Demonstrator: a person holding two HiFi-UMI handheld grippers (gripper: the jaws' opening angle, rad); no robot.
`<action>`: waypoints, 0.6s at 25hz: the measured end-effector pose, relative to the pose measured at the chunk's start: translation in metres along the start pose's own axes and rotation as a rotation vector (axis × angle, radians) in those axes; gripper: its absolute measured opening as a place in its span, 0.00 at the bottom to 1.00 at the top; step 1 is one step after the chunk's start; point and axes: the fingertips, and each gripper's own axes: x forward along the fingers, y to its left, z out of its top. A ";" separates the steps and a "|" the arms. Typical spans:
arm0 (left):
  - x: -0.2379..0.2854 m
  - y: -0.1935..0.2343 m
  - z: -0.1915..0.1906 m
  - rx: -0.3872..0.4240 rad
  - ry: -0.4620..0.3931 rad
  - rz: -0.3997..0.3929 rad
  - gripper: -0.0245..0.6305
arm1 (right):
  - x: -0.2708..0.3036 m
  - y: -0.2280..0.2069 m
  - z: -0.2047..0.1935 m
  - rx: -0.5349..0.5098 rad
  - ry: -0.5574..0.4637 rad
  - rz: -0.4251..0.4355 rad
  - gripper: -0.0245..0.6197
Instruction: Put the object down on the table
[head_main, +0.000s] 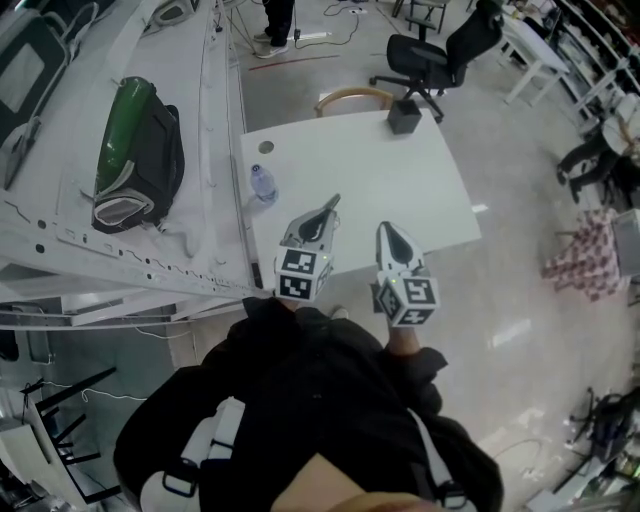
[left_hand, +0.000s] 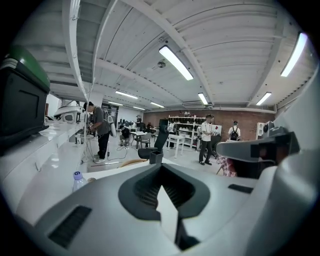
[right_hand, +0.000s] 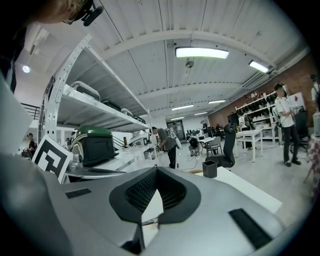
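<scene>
Table: white; bottle upright at its left edge, apart from both grippers.
Left gripper: jaws together, empty.
Right gripper: jaws together, empty.
Risk: a nudge could tip the bottle off that edge.

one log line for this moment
left gripper: shut, empty | right gripper: shut, empty | bottle: upright on table, untouched
</scene>
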 end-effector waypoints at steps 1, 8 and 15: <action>-0.001 -0.001 0.001 0.001 -0.007 0.000 0.04 | 0.000 0.000 0.000 -0.001 -0.003 -0.001 0.03; -0.006 -0.004 0.007 0.011 -0.044 -0.004 0.04 | 0.000 -0.002 0.005 -0.006 -0.015 -0.012 0.03; -0.007 0.001 0.009 0.008 -0.050 -0.001 0.04 | 0.003 -0.002 0.010 -0.012 -0.018 -0.023 0.03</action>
